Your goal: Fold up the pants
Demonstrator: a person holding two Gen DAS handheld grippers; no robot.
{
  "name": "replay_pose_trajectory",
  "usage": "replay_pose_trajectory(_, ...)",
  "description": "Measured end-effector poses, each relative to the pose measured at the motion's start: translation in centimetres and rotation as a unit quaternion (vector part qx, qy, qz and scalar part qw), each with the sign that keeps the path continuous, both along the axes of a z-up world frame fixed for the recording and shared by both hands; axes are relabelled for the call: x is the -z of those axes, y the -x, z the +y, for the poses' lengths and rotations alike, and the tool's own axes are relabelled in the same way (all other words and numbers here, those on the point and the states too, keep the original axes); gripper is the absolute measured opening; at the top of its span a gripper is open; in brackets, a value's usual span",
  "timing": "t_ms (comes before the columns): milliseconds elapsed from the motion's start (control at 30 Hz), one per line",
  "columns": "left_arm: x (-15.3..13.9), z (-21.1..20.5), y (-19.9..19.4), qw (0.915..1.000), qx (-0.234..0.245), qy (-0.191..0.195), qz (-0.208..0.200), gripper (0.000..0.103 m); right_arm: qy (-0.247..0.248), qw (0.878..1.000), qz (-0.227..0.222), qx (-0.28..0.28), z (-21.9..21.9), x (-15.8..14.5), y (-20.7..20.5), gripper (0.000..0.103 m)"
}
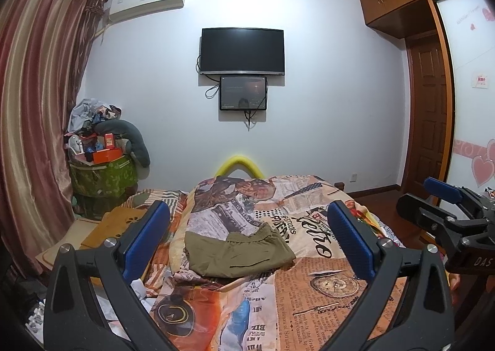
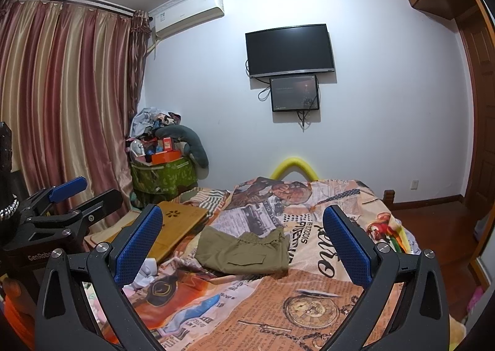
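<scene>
Olive pants (image 1: 239, 253): soft, light, limp cloth, lying in a folded bundle mid-bed on the printed bedspread (image 1: 324, 295). Best taken at the waistband edge or a corner, pinching all layers. Left claw (image 1: 247, 242) and right claw (image 2: 244, 245): both spread, empty, held clear above the bed.

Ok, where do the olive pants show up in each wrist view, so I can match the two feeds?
Left wrist: the folded olive pants lie on the printed bedspread, centre frame, between the open left gripper fingers.
Right wrist: pants centre, slightly left, between the open right gripper fingers.
Shared landmark: the wall TV.
</scene>
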State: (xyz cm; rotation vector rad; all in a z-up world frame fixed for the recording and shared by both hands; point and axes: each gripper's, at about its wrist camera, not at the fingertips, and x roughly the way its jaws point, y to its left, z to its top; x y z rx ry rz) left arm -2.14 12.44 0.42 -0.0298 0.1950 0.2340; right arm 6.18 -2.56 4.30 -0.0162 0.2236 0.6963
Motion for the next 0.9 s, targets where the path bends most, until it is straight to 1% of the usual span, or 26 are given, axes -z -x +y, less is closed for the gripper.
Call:
replay_pose_trajectory(567,0.28,0.05,-0.31,0.9999,0.010,0.012,0.008,0.103,0.003,1.000,0.005,0.000,0.44,-0.05,0.18,0.103)
replay_pose_trajectory(900,0.50,-0.27,-0.46,0.9999,0.010,0.004,0.012,0.103,0.005,1.000,0.009,-0.001,0.77,0.10,0.14,0.103)
